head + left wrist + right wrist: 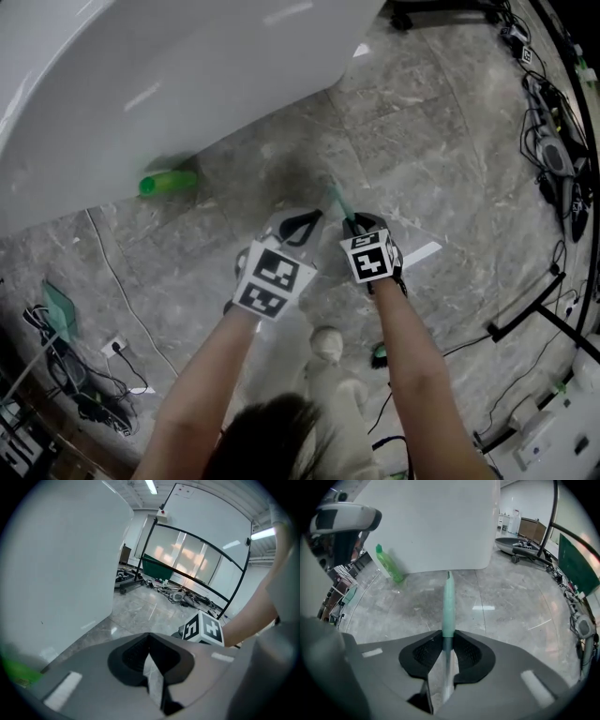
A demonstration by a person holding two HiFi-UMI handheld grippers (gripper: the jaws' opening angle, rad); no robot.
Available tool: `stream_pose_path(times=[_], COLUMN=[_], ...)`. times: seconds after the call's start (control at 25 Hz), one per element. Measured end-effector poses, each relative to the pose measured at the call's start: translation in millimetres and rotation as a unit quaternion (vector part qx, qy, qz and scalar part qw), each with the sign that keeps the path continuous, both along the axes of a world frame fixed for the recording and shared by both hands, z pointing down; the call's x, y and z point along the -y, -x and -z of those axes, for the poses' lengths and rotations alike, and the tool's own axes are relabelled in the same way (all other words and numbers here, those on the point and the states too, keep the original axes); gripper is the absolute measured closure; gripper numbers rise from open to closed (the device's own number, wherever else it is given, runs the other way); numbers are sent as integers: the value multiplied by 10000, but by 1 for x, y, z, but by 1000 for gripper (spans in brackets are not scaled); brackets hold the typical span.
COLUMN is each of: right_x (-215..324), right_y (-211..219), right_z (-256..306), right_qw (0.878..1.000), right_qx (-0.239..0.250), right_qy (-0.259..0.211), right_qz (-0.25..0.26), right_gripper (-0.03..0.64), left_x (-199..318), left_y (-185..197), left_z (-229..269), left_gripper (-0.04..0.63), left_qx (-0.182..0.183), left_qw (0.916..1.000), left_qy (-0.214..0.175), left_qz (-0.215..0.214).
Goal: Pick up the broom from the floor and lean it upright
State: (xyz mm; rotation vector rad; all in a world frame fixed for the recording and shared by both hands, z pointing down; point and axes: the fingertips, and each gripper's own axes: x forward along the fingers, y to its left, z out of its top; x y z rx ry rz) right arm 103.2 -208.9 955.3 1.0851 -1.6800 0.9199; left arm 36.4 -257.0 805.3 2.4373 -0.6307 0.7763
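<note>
**Right gripper view: jaws pinch the broom**

Seen along its own jaws, the right gripper (448, 633) is pinching the pale green handle of the broom (448, 603). The handle runs straight up mid-frame and ends just short of the lower edge of a white panel (440, 522). A green bottle (389, 564) is on the grey floor (506, 602) at upper left, close to the panel. The left gripper (149, 638) has its jaws pressed together with nothing between them. In the head view both grippers are side by side at centre frame. The handle's tip pokes out above the right one, over the floor.
</note>
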Motion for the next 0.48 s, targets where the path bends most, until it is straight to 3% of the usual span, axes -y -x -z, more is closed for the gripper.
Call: stream_pose_path(times=[0.24,0.48], right_x=[20,38], right_y=[-5,11], right_z=[62,131], right_qw=[9985,9925], right_qx=[136,373], right_qy=[-527,-1148], right_qz=[58,196], right_gripper=[535,535], left_x=[18,32], left_y=[-4,11], left_z=[65,116], left_gripper=[597,597], left_qx=[-336,-451], left_qw=[9982,9941], left_qy=[-350,-564], left_qz=[346,813])
